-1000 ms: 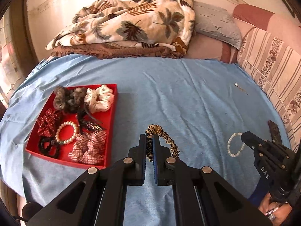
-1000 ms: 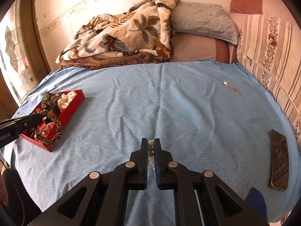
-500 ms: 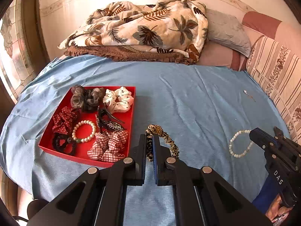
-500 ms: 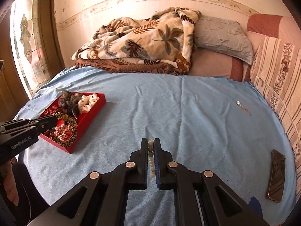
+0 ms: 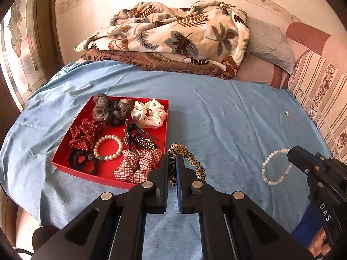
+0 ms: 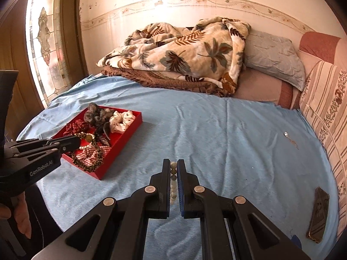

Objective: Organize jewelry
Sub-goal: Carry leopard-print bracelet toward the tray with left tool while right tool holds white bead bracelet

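Two grippers were in our hands above the blue bed sheet [image 5: 227, 117]. Our left gripper [image 5: 172, 162] was clamped on a leopard-print fabric scrunchie [image 5: 190, 158], which hung from its tips just beside the near right corner of the red square tray [image 5: 166, 117]; from the right wrist view the scrunchie dangled in front of the tray's near edge. Our right gripper [image 6: 173, 169] was pinched shut on a white pearl bead bracelet [image 5: 274, 166], whose loop hung free below the fingertips, above the sheet and well to the right of the tray.

Inside the tray lay a grey-brown gauzy scrunchie [image 5: 110, 110] and a white dotted scrunchie [image 5: 149, 113] along the far side, a red dotted scrunchie [image 5: 85, 134] at the left, a second pearl bracelet [image 5: 108, 145] in the middle, a black hair claw [image 5: 138, 137] beside it, a black scrunchie [image 5: 81, 161] at the near left and a red checked scrunchie [image 5: 138, 164] at the near right.

A dark phone [image 6: 318, 214] lay on the sheet far to the right, and a leaf-print blanket [image 5: 173, 34] was heaped at the far end of the bed.
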Demonstrator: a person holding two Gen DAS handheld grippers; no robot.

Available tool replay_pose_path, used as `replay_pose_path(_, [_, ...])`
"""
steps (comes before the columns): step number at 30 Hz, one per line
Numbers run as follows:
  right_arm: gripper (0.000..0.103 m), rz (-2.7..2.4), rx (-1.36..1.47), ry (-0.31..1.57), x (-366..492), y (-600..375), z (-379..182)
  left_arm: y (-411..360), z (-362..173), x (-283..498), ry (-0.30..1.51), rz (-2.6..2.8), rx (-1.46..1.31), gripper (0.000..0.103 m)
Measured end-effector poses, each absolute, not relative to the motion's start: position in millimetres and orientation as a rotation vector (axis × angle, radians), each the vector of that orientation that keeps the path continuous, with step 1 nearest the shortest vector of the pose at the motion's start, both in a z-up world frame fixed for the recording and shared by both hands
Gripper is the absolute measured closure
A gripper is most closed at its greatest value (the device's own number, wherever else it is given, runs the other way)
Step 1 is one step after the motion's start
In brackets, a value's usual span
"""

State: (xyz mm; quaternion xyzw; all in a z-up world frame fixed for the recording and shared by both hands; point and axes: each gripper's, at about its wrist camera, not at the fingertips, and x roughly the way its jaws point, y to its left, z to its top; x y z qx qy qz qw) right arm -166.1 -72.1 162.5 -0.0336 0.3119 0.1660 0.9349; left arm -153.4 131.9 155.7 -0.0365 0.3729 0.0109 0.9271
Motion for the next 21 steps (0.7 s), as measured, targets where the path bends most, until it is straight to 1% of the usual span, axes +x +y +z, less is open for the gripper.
replay_pose_path(11, [0.096,0.371,-0.081,0.625,-171,-56,172,141,158,-159,0.750,0.045,-0.069,0.097])
replay_pose_path(21, [0.096,0.391,-0.088,0.639,-170,-41,167,155,151,-157,0.769,0.060,-0.088,0.097])
